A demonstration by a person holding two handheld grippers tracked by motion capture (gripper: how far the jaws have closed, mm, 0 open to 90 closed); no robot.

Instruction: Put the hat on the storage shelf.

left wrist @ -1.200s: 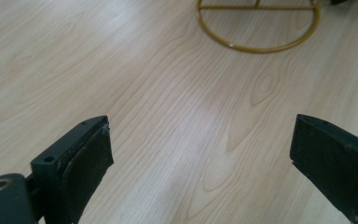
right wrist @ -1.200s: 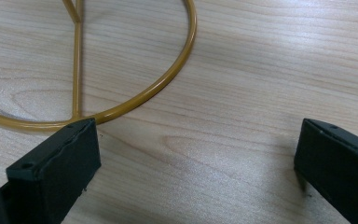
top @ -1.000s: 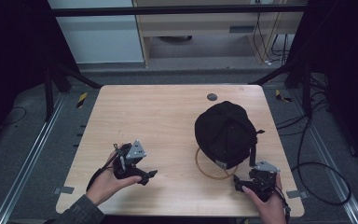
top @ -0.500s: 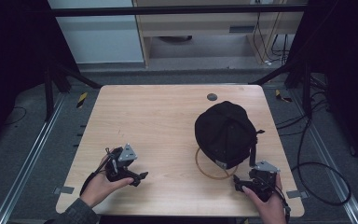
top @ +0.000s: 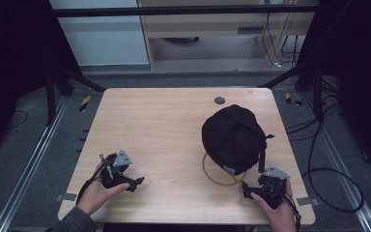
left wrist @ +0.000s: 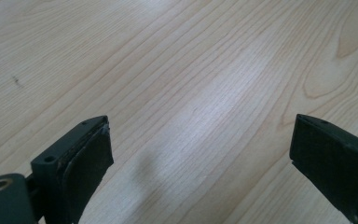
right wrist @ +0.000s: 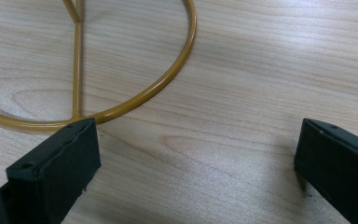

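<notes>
A black cap (top: 233, 137) sits on the right half of a light wooden worktop (top: 164, 125), perched on a thin gold wire stand whose round base ring (top: 217, 178) peeks out from under the cap's near edge. A strap hangs down the cap's right side. A small dark round disc (top: 220, 100) lies on the worktop just beyond the cap, near the far edge.

The person's left hand (top: 95, 195) comes in from the bottom left and holds the left claw (top: 136, 182) low over the near left part of the worktop, well apart from the cap, with its tips pointing right. In the left gripper view its two black jaws stand wide apart with bare wood grain between them, gripping nothing.

The person's right hand (top: 278, 212) holds the right claw (top: 247, 192) near the front right corner of the worktop, just beside the cap's near edge and the base ring. In the right gripper view (right wrist: 196, 158) its jaws are also spread wide and hold nothing. The gold ring (right wrist: 168, 79) curves across the wood just ahead of the left jaw, with a straight gold bar (right wrist: 77, 65) crossing inside it. Whether the jaw touches the ring cannot be told.

Around the worktop lie grey floor, black frame posts and trailing cables (top: 328, 169).
</notes>
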